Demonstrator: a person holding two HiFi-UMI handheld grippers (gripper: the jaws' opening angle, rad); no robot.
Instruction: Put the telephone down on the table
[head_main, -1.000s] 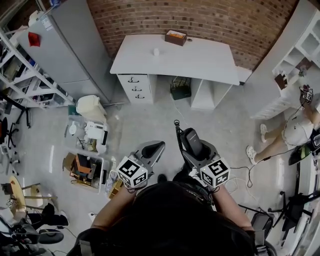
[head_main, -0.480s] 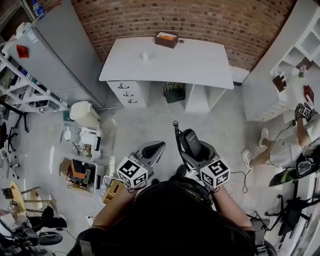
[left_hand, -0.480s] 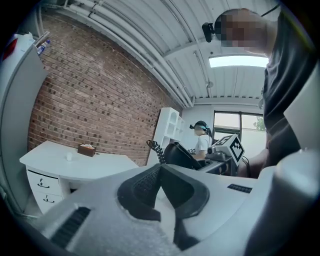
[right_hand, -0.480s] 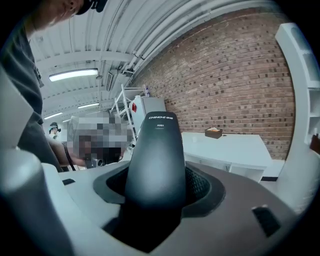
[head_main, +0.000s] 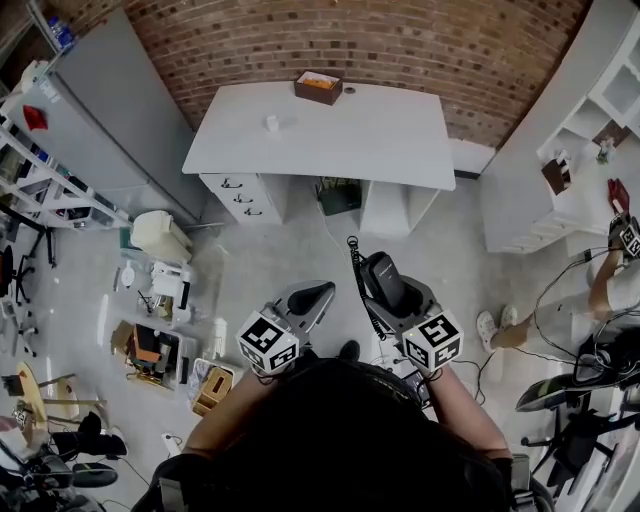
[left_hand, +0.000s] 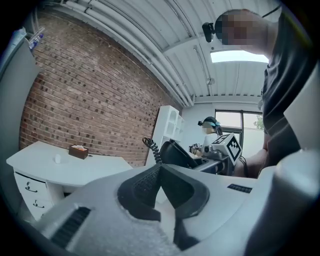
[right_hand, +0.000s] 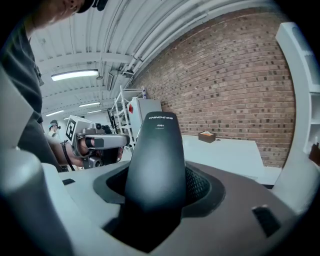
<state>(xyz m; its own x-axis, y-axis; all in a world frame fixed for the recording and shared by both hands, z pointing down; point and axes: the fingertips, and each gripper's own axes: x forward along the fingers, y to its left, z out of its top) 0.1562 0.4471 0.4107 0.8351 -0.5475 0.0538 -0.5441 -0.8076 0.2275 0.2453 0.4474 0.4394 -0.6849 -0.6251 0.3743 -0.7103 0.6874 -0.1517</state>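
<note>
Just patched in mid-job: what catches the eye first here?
The black telephone handset, with its coiled cord, is clamped in the right gripper. Ahead, the white table stands against the brick wall, with a small brown box at its far edge. The left gripper is shut on nothing.

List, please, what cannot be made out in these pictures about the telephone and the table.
- Telephone: its lower end, right gripper view, sunk between the jaws of the right gripper.
- Coiled cord: its far end, head view, lost beneath that gripper.
- Small white item on the table: head view, too small to identify.
- Brown box: contents too small to tell.
</note>
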